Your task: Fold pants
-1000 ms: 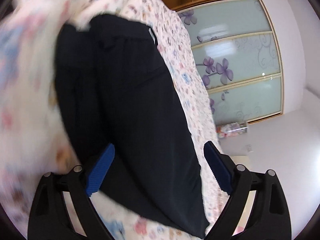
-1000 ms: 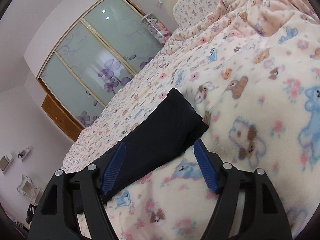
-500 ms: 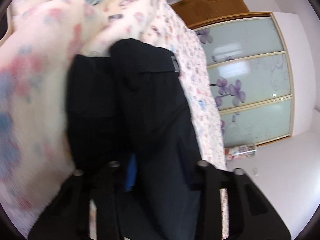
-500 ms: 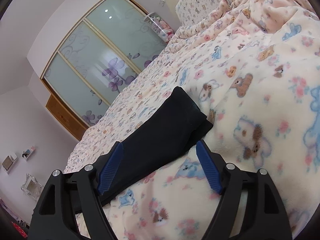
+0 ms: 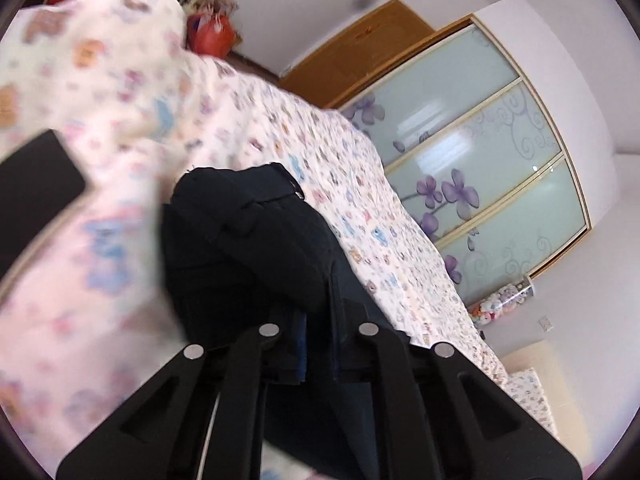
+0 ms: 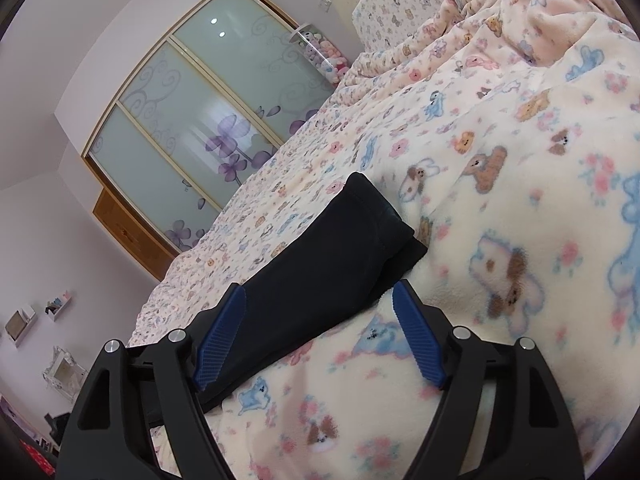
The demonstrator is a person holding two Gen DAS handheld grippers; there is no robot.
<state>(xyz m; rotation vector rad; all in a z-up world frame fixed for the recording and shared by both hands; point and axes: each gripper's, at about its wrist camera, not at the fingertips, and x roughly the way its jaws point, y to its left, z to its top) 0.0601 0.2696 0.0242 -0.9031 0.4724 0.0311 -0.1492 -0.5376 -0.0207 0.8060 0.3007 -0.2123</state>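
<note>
The black pants (image 5: 256, 248) lie on a bed with a bear-print blanket. In the left wrist view my left gripper (image 5: 318, 344) is shut on a bunched fold of the pants, with cloth pinched between the blue pads and lifted into a hump ahead. In the right wrist view the leg end of the pants (image 6: 332, 256) lies flat on the blanket (image 6: 500, 208). My right gripper (image 6: 320, 332) is open, its blue pads (image 6: 416, 344) straddling the edge of the leg without touching it.
A wardrobe with frosted floral sliding doors (image 5: 480, 168) (image 6: 208, 120) stands beyond the bed. A jar of plush toys (image 6: 320, 52) stands beside it. Rumpled blanket (image 5: 80, 120) rises to the left. A dark flat object (image 5: 32, 192) lies at the far left.
My left gripper has closed on the pants and lifted the cloth, and its view has swung up. My right gripper has stayed open and shifted only slightly.
</note>
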